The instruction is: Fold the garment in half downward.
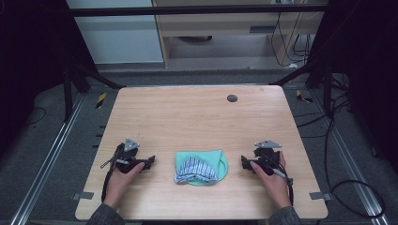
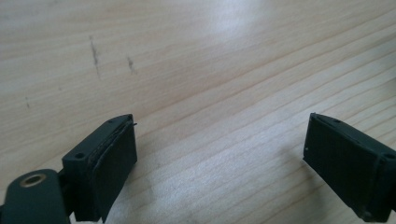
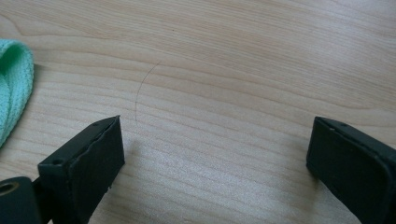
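Note:
A folded mint-green cloth (image 1: 202, 166) with a blue-and-white striped part on top lies near the front middle of the wooden table (image 1: 197, 117). My left gripper (image 1: 149, 162) rests on the table to its left, jaws wide apart, nothing between them; in the left gripper view the open left gripper (image 2: 219, 140) frames bare wood. My right gripper (image 1: 244, 161) sits just right of the cloth, also open. In the right gripper view the right gripper (image 3: 215, 144) is over bare table and the cloth's green edge (image 3: 14, 79) shows at the far left.
A small dark round spot (image 1: 232, 98) sits near the table's far edge. Metal frame bars (image 1: 197, 10) and cables (image 1: 338, 140) surround the table, with cabinets behind. A person's hands (image 1: 119, 180) hold both grippers from the near edge.

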The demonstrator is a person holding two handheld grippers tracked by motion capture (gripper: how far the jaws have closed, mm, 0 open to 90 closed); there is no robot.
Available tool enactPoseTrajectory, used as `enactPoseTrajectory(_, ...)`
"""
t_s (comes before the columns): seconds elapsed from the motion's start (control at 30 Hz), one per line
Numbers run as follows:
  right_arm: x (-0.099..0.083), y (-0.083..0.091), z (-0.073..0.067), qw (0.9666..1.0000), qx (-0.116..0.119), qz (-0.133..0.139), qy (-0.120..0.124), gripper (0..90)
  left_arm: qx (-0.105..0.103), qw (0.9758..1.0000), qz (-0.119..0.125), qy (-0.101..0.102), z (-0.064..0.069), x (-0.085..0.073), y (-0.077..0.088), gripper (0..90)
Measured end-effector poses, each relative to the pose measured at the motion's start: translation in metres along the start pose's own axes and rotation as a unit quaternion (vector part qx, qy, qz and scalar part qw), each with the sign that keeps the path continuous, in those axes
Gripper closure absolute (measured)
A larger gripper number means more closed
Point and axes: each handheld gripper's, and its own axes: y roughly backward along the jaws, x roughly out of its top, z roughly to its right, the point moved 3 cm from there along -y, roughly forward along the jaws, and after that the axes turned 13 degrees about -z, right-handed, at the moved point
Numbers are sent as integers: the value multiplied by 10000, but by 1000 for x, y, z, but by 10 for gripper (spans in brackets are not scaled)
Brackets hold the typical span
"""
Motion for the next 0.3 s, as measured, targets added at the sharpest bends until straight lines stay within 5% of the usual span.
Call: enactPoseTrajectory(0.3,1,-1,-9,9992,-213,-51,-334,15,4,10000,-18,-4,0,0,-1,56)
